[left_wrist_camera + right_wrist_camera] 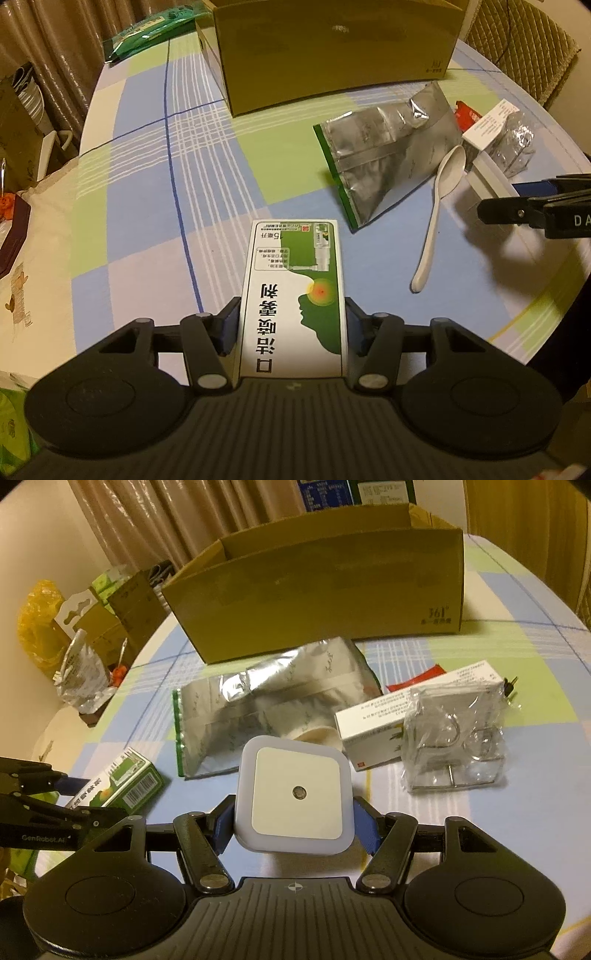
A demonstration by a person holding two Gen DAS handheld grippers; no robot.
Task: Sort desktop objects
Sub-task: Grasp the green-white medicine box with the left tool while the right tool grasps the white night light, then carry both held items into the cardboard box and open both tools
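My left gripper [291, 321] is shut on a tall green-and-white spray box [295, 280], its blue pads pressing both long sides, low over the checked tablecloth [166, 184]. From the right wrist view the same box [122, 786] shows at the left, with the left gripper [55, 794] on it. My right gripper [293, 808] is shut on a square white night light [295, 794] with a small sensor in its middle. An open cardboard box [321, 590] stands behind, also seen as the cardboard box [332, 55] in the left view.
A silver foil bag [384, 155] and a white spoon [439, 206] lie between the grippers and the cardboard box. A white carton [373, 734] and a clear pack of metal hooks [454, 738] sit to the right. Bags and boxes crowd the table's left edge [74, 664].
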